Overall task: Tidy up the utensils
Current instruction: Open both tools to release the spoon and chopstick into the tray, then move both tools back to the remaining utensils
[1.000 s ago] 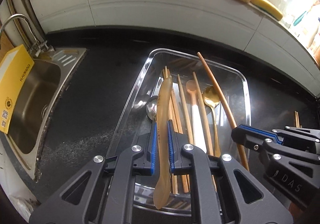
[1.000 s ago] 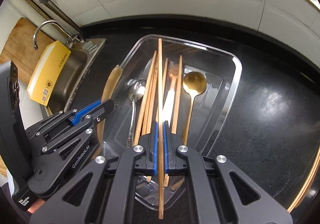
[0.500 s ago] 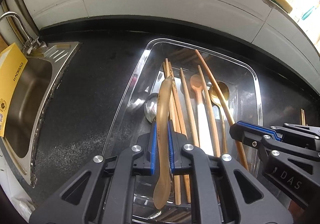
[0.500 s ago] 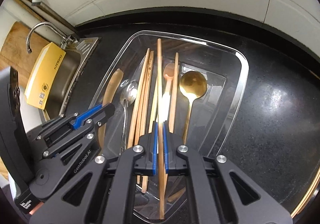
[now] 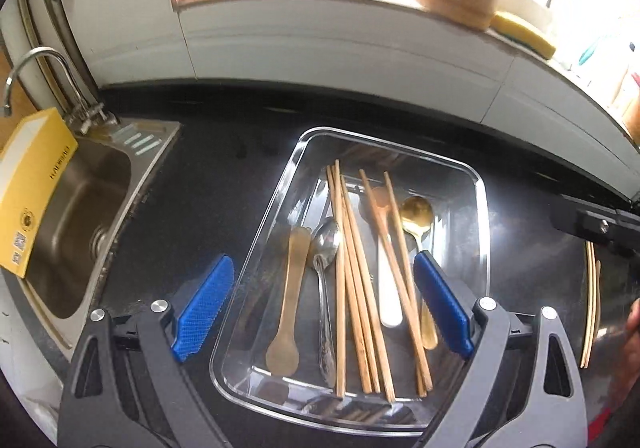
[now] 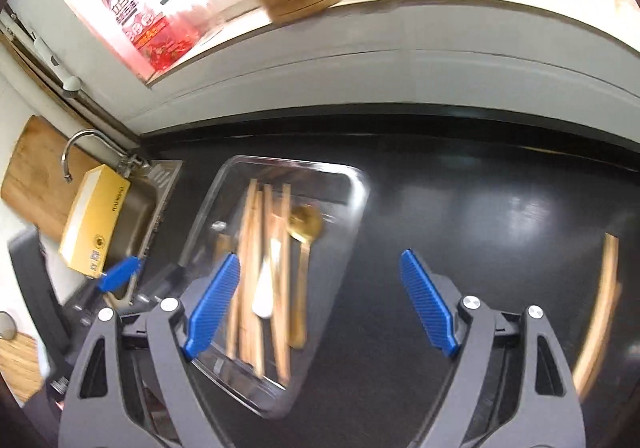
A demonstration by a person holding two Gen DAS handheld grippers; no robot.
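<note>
In the left wrist view, the left gripper (image 5: 322,304) is hovering over the clear tray (image 5: 482,208), which is sitting on the black tabletop (image 5: 224,176). Its blue fingers (image 5: 204,302) are spreading apart, released, with nothing pressed between them. The tan spoon (image 5: 290,288) is lying flat in the tray, between the two fingers but touching neither, closer to the left one. Just beside it a silver spoon (image 5: 326,248) is lying, then a bundle of wooden chopsticks (image 5: 360,288), a white-handled spoon (image 5: 386,280) and a gold spoon (image 5: 418,216) next to the right finger. More chopsticks (image 5: 591,300) are lying on the tabletop, well apart from the tray, at the right. A sink (image 5: 80,216) with a yellow box (image 5: 32,188) is sitting at the left.

In the right wrist view, which is blurred, the right gripper (image 6: 322,304) is hanging above the tabletop (image 6: 480,188) with its fingers (image 6: 428,304) also opening, gripping nothing. The tray (image 6: 356,208) is lying under the left finger, and the chopsticks (image 6: 256,248) inside it are lying mostly beyond and beside that finger rather than between the two. Bare tabletop is filling most of the gap between the fingers. The left gripper (image 6: 120,274) is showing at the left edge.
</note>
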